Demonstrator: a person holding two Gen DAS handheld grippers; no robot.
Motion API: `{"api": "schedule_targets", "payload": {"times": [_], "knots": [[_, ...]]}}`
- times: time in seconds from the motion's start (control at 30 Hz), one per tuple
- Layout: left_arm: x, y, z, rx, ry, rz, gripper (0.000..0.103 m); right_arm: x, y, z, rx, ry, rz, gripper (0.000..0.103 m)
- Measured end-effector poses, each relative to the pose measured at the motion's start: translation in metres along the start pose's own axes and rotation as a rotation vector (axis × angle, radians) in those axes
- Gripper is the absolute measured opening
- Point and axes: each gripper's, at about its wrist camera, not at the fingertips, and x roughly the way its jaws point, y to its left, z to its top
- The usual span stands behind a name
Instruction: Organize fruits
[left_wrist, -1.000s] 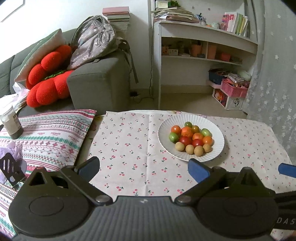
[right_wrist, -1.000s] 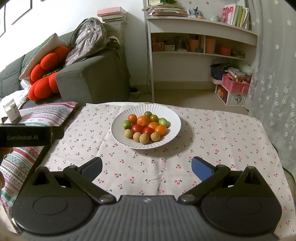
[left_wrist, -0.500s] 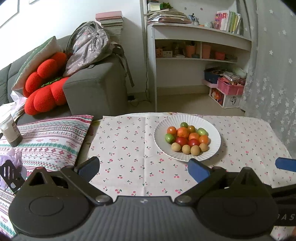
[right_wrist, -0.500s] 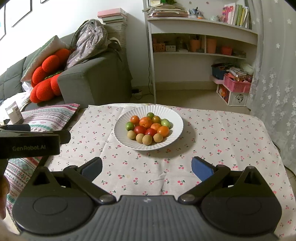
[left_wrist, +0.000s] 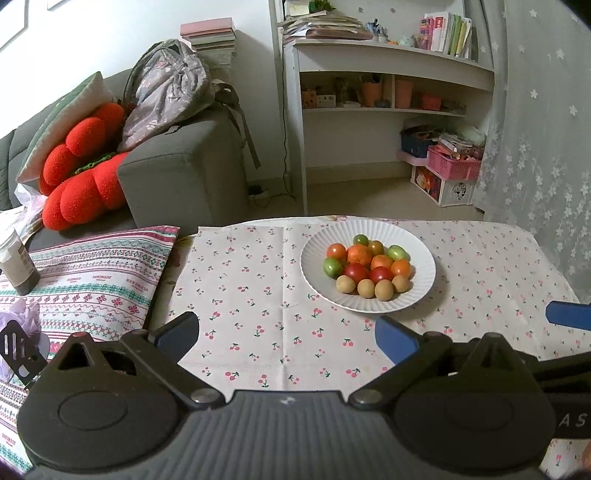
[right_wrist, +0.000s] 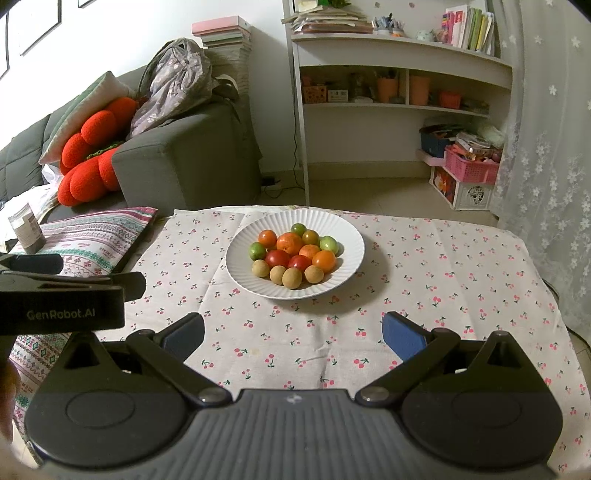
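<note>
Two hand-held grippers hover over the bench, both with fingers spread apart and empty. The plate (right_wrist: 354, 258) of small fruits (right_wrist: 293, 256) sits at centre frame in the right wrist view, straight ahead of the right hand-held gripper (right_wrist: 293, 330); in the left wrist view it lies right of centre, off the left hand-held gripper (left_wrist: 286, 332) line. The right one looks better placed. The round fruits offer no long axis.

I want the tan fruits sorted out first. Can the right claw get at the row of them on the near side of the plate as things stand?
Probably yes. The right claw is open, and only bare cloth lies between it and the tan fruits by the plate's near rim.
</note>
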Motion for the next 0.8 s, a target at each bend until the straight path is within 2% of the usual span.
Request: {"api": "schedule_targets", "payload": {"times": [0.8], "knots": [[0.0018,-0.0006,-0.0017,0.002,0.020,-0.003,0.083,0.0008,0.0021,-0.0019,-0.003,0.004,-0.001,0.103]]}}
